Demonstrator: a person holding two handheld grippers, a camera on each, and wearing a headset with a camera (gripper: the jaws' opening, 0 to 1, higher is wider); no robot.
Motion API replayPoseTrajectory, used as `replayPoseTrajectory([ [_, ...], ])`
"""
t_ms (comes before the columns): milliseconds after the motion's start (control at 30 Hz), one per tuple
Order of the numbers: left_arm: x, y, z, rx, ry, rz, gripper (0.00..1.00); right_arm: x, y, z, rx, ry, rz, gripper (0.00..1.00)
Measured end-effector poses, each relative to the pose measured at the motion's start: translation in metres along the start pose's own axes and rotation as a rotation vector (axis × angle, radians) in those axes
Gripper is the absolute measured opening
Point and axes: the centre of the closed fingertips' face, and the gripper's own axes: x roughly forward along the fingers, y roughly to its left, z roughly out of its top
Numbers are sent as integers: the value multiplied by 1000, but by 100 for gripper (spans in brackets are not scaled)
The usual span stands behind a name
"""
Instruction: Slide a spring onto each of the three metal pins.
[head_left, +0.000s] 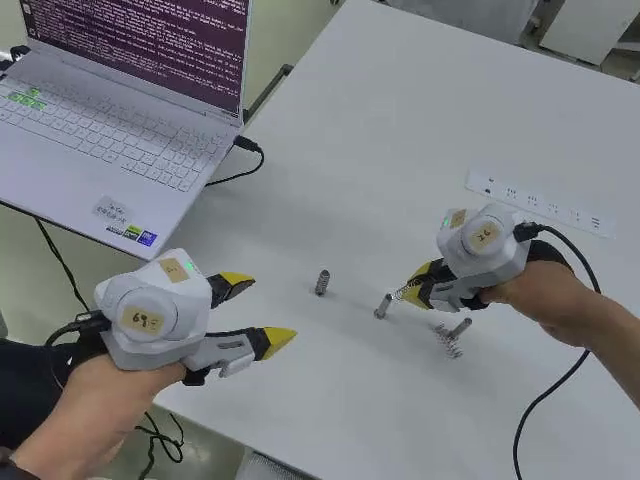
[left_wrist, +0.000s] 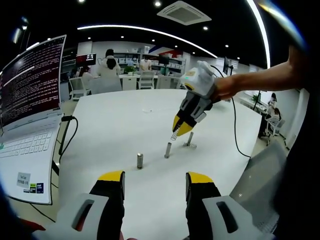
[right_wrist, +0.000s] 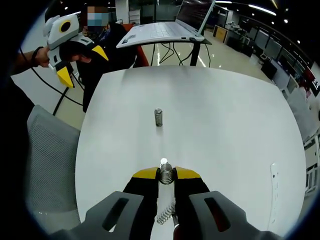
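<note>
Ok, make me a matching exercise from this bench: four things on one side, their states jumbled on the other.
Things:
1 left gripper
2 right gripper
3 left pin
4 loose spring

States:
a lies on the table beside the right pin
b open, holding nothing
c coil already on it
d shut on a spring over the middle pin

Pairs: 1-b, 2-d, 3-c, 4-a

Bright, even overhead light; soft shadows, fisheye-warped edges.
</note>
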Motion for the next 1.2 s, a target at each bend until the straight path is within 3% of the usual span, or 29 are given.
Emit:
replayPoseTrajectory([
  [733, -5, 6, -8, -20, 15, 14, 42, 21, 4, 3, -51, 41, 46, 9],
  [1200, -6, 8, -14, -24, 33, 17, 42, 44, 9, 1, -75, 70, 80, 9],
])
